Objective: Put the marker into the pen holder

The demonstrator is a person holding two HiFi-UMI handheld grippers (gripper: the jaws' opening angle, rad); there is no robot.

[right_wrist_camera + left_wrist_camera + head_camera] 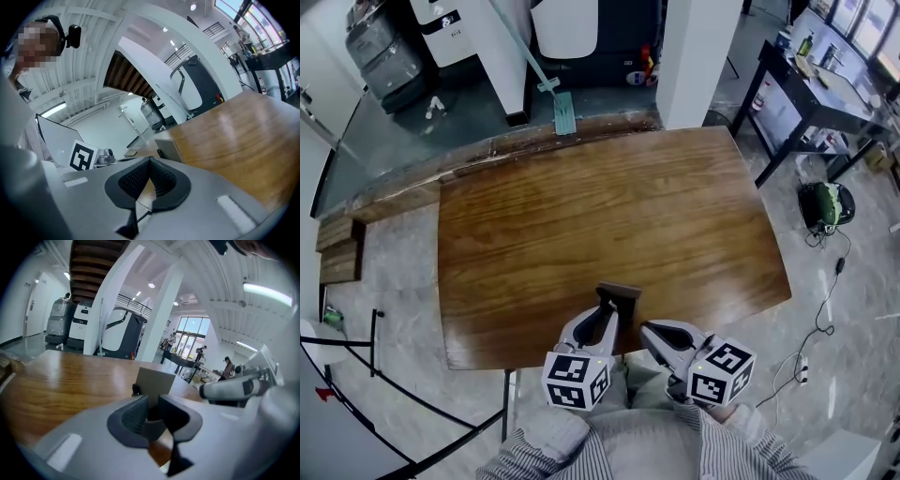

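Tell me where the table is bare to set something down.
The wooden table is bare from its far edge to the pen holder and out to both sides. Crowded only mid near edge: left gripper and right gripper beside the holder.

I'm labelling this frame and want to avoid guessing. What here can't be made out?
- Marker: not identifiable. A small dark thing beside the pen holder is too small to name in either gripper view.
- Pen holder's inside: hidden by its own wall in both gripper views, and too small in the head view.
- Left gripper: the jaws stand narrowly apart, and the dark patch between them could be shadow or an object.
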